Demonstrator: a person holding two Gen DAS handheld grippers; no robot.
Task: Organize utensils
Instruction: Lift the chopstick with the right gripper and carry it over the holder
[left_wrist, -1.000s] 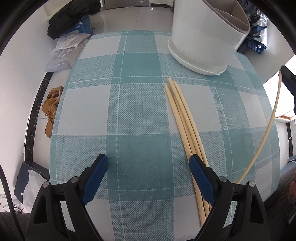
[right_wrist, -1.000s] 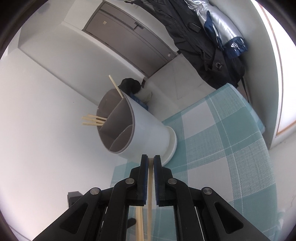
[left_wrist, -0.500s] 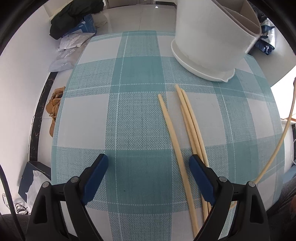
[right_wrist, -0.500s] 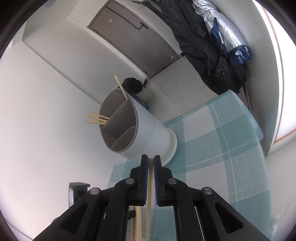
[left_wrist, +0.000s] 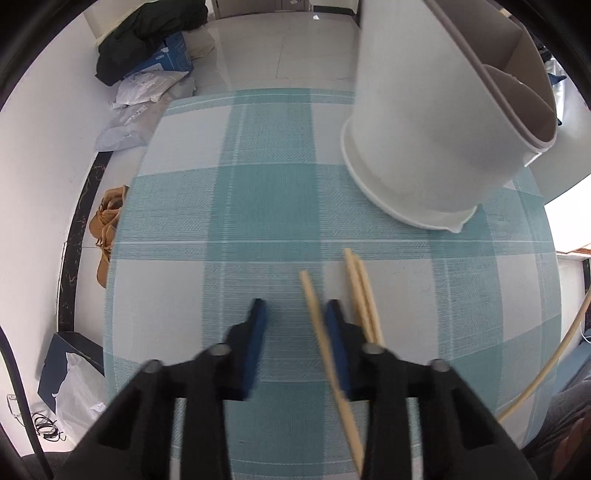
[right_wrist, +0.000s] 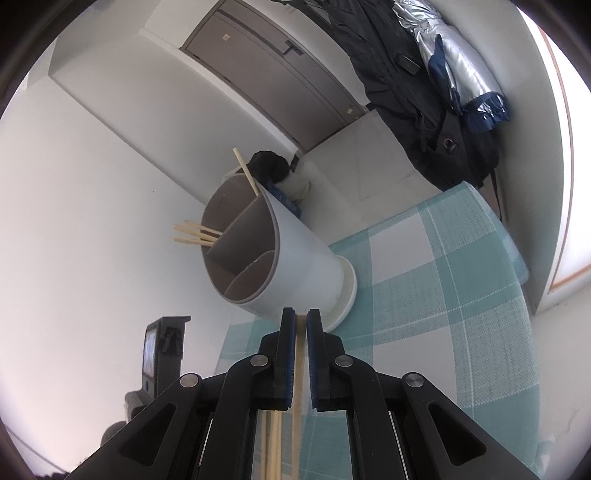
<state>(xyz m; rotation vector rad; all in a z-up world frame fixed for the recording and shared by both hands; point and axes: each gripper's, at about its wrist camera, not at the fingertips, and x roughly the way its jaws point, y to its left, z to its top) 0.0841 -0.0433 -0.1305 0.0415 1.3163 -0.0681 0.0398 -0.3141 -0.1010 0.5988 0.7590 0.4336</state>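
Narrowing since a moment ago, my left gripper (left_wrist: 295, 321) half-closes around one chopstick (left_wrist: 312, 295) near the holder (left_wrist: 417, 147), while my right gripper (right_wrist: 301, 325) clamps another chopstick (right_wrist: 300, 354), ready to deposit.

Your white utensil holder (left_wrist: 436, 122) stands on the teal plaid cloth, grey-lined and split by dividers into compartments. Several pale chopsticks (right_wrist: 195, 233) stick out of one compartment; a single chopstick (right_wrist: 245, 171) leans out of another. On the cloth near its base, one loose chopstick (left_wrist: 325, 343) lies apart from a touching pair (left_wrist: 364, 295). Another chopstick (right_wrist: 300, 363) is pinched and lifted.
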